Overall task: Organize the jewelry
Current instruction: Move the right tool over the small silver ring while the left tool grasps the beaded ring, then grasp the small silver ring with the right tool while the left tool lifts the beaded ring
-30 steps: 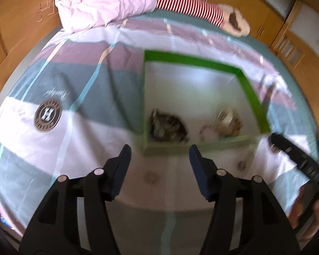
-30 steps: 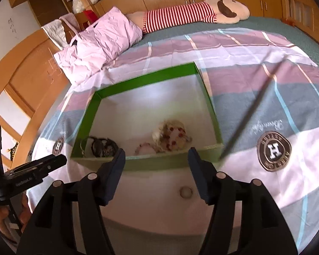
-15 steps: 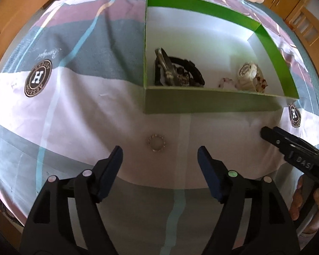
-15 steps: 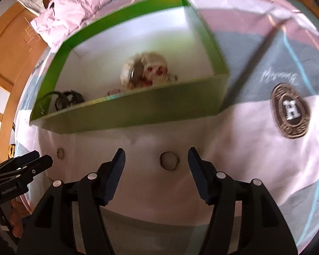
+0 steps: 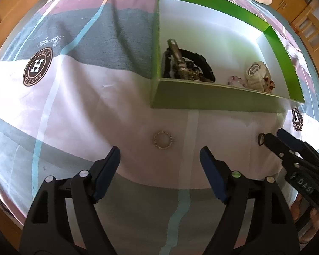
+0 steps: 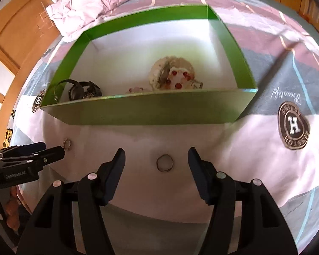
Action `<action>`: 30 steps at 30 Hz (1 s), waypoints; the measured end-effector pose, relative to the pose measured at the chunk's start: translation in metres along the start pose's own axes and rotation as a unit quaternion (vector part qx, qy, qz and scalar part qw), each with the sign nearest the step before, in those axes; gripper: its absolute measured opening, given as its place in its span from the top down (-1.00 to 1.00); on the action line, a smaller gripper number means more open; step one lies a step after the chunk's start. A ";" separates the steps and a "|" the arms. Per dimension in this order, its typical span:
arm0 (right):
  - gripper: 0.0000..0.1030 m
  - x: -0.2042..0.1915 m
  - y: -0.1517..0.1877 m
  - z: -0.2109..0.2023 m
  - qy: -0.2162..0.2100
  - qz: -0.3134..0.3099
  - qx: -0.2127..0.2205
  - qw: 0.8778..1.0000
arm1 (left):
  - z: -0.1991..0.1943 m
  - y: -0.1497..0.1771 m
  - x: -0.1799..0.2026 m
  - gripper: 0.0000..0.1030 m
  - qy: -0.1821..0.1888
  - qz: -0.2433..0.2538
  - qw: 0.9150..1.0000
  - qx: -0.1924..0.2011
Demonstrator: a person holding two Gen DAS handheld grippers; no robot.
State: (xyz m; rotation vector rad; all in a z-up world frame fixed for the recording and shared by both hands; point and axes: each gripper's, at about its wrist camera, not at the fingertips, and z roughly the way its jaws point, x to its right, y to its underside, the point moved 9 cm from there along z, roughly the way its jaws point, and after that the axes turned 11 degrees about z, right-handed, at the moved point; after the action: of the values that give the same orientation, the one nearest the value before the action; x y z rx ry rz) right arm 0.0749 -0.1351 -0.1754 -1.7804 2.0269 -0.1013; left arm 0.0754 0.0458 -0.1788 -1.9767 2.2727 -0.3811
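Beaded ring (image 5: 163, 142): on the bed (image 5: 85, 97), near side of the green box (image 5: 212, 99), ahead of the left gripper (image 5: 159, 159); jaws released to straddle it.
Plain ring (image 6: 164, 163): between the right gripper (image 6: 156, 159) jaws, likewise released.
Box: holds jewelry already sorted.

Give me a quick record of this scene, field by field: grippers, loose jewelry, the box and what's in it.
left gripper: open, empty, beaded ring just ahead between its fingers
right gripper: open, empty, thin ring between its fingers
loose jewelry: both rings lie on the bedspread, outside the box
green box: open, no lid on it, on the bedspread
box contents: dark watch pile on the left, pale watch with red beads on the right, small pink bracelet between
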 end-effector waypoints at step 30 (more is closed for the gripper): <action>0.18 -0.020 0.015 0.016 0.048 -0.071 -0.003 0.996 | 0.029 -0.011 -0.007 0.59 -0.029 -0.014 0.999 -0.014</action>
State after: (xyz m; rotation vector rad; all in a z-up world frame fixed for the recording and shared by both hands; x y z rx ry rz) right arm 0.0683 -0.1095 -0.1889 -1.9561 1.9660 -0.2292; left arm 0.0935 0.0478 -0.2043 -2.0075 2.2301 -0.2915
